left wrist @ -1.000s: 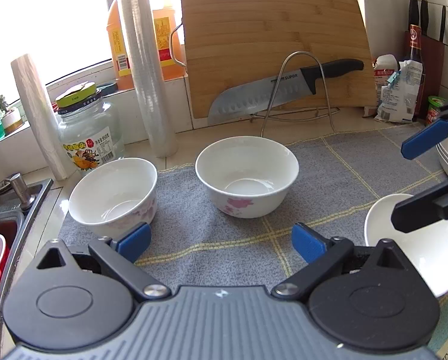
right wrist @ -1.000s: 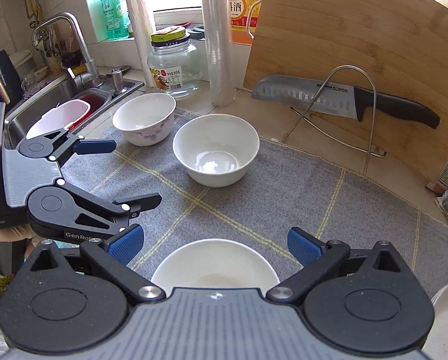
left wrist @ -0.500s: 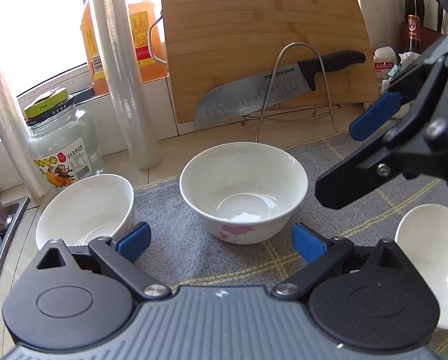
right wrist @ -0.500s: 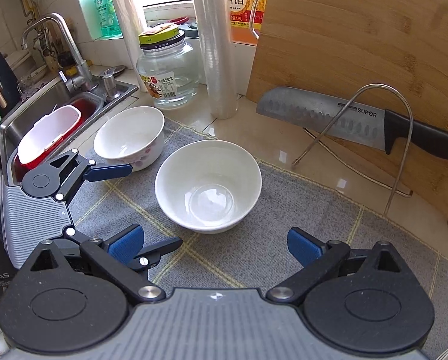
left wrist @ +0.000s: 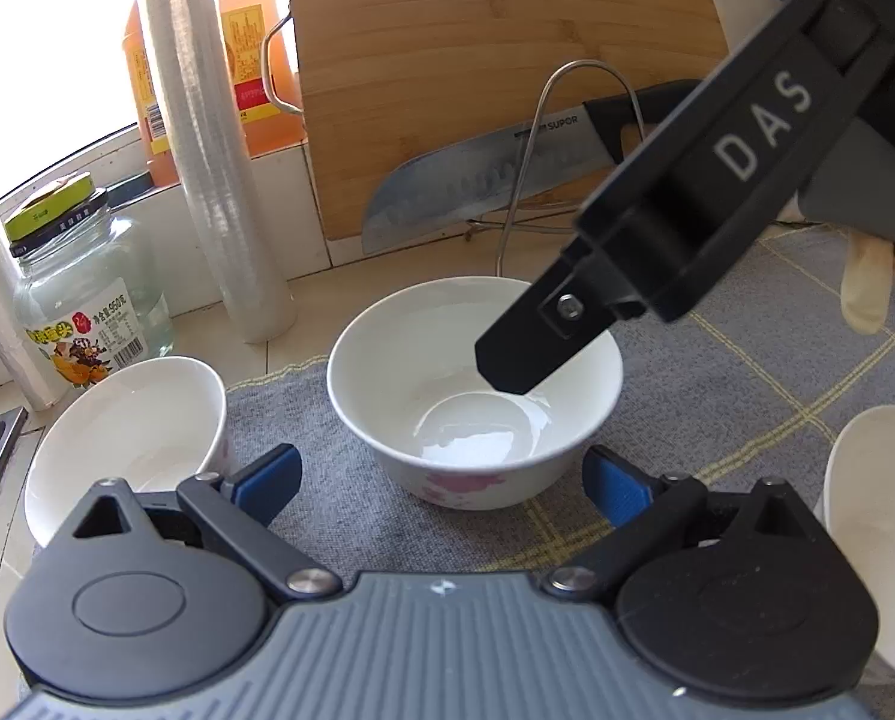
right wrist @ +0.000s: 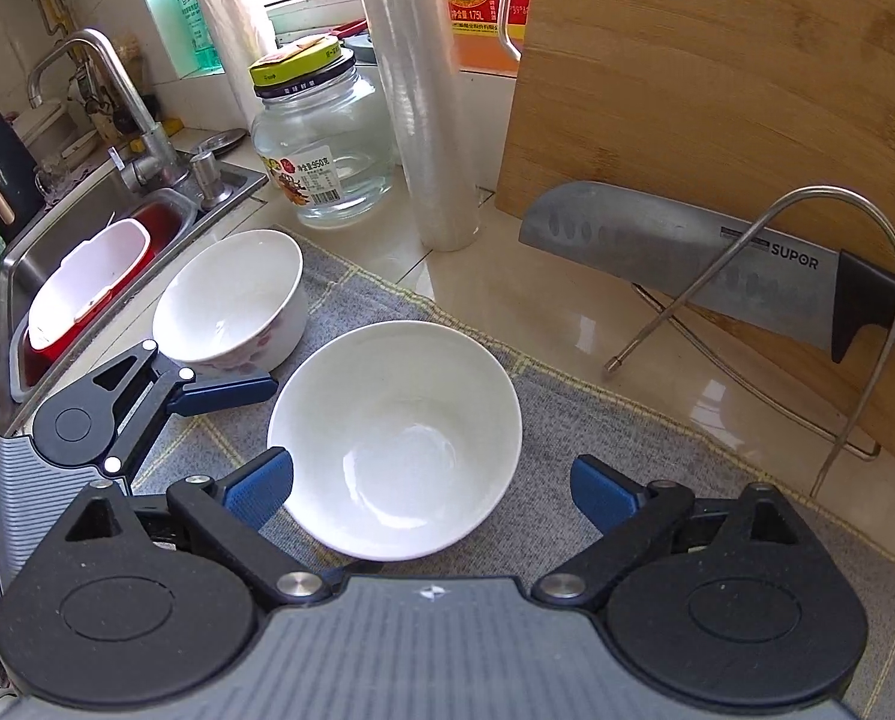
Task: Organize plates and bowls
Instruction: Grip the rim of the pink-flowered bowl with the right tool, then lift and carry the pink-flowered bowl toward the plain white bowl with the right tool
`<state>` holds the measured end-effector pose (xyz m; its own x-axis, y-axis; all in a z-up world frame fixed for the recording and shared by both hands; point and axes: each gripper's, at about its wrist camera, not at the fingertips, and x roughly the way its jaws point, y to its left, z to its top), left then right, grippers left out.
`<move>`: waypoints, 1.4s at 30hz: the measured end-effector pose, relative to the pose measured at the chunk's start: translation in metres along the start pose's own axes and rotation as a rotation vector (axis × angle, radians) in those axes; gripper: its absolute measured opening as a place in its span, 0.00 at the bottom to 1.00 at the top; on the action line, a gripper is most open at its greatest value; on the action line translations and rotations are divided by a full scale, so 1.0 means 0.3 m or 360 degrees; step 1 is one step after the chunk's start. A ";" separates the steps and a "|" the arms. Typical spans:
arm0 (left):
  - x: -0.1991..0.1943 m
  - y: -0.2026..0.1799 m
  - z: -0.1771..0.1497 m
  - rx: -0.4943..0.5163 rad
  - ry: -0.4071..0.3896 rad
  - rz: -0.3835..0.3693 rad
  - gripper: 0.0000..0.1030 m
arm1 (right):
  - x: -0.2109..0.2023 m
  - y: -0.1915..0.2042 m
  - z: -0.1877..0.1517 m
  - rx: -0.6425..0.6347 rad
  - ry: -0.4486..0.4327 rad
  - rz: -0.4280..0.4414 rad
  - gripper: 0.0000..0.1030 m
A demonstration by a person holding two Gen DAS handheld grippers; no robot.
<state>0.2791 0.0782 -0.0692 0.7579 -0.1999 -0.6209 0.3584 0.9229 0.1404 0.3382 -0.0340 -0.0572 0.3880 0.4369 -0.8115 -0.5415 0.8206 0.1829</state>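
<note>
Right gripper [right wrist: 432,489] over the middle bowl [right wrist: 395,441] on the grey mat [right wrist: 657,438], jaws wide and closing, bowl between the pads, no contact seen. Left gripper [left wrist: 441,483] jaws wide, empty, just short of the same bowl. Second bowl [right wrist: 231,300] near the sink [right wrist: 9,276], apart from the first. Third white dish [left wrist: 873,540] at mat's right edge. Knife [right wrist: 687,252] rests against the board [right wrist: 717,78]

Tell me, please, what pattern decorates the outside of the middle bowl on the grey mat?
Pink flowers on white, on the middle bowl; clearest in the left wrist view.
</note>
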 end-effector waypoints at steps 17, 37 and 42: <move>0.010 0.001 0.009 0.0036 -0.0017 -0.0070 0.83 | 0.076 0.003 0.027 -0.0015 0.0033 0.0050 0.86; 0.008 -0.002 0.007 0.0034 -0.0032 -0.0107 0.79 | 0.090 -0.008 0.034 0.0008 0.0026 0.0071 0.85; 0.007 0.000 0.010 0.0021 -0.0021 -0.0110 0.79 | 0.083 -0.002 0.035 0.0008 0.0021 0.0070 0.85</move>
<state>0.2822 0.0769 -0.0682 0.7382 -0.2675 -0.6193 0.4173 0.9024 0.1076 0.3561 -0.0198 -0.0716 0.3543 0.4676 -0.8098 -0.5542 0.8025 0.2210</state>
